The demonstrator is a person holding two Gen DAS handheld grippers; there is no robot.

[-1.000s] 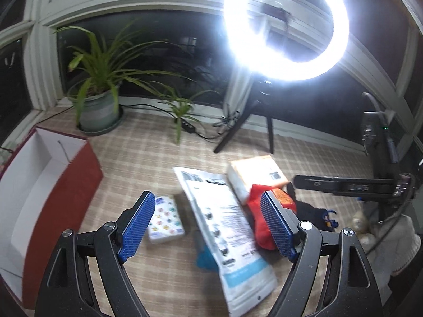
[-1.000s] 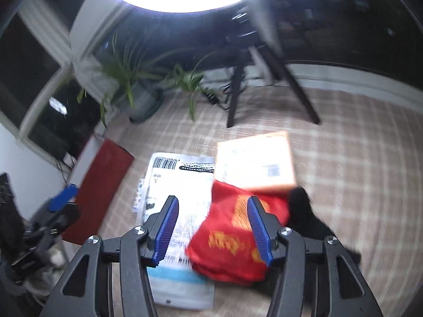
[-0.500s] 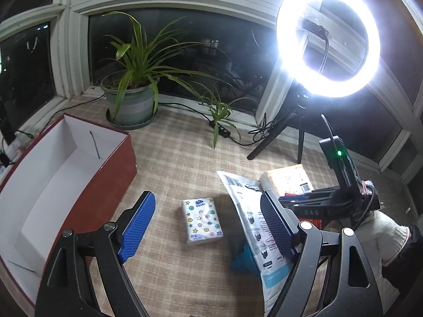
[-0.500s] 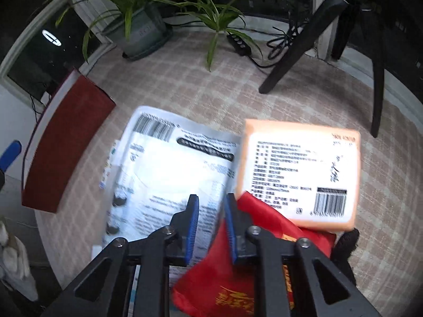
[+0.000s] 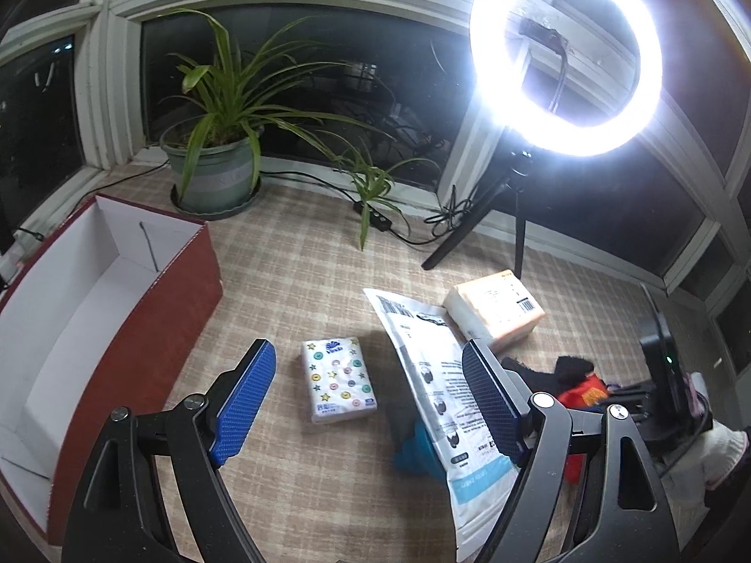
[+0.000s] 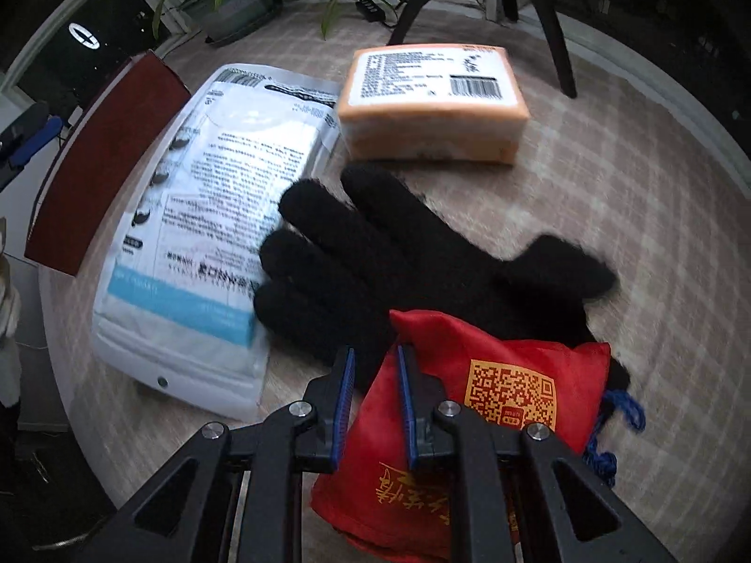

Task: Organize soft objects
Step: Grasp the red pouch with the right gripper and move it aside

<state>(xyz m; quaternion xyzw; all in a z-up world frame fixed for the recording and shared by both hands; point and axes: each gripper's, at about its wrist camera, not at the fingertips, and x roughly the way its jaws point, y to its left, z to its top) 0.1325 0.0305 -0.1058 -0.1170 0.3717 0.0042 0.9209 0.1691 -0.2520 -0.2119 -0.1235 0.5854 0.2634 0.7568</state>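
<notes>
On the plaid mat, left gripper gapes wide; right gripper pinches the red pouch.

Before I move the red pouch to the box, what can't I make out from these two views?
- Right gripper: its jaws sit nearly closed at the red pouch, but the grip itself is hidden by the pads.
- Black glove: its cuff lies under the pouch.
- Teal item: mostly covered by the white mask pack in the left view.
- Red box: its near end is cut off by the frame edge.
</notes>
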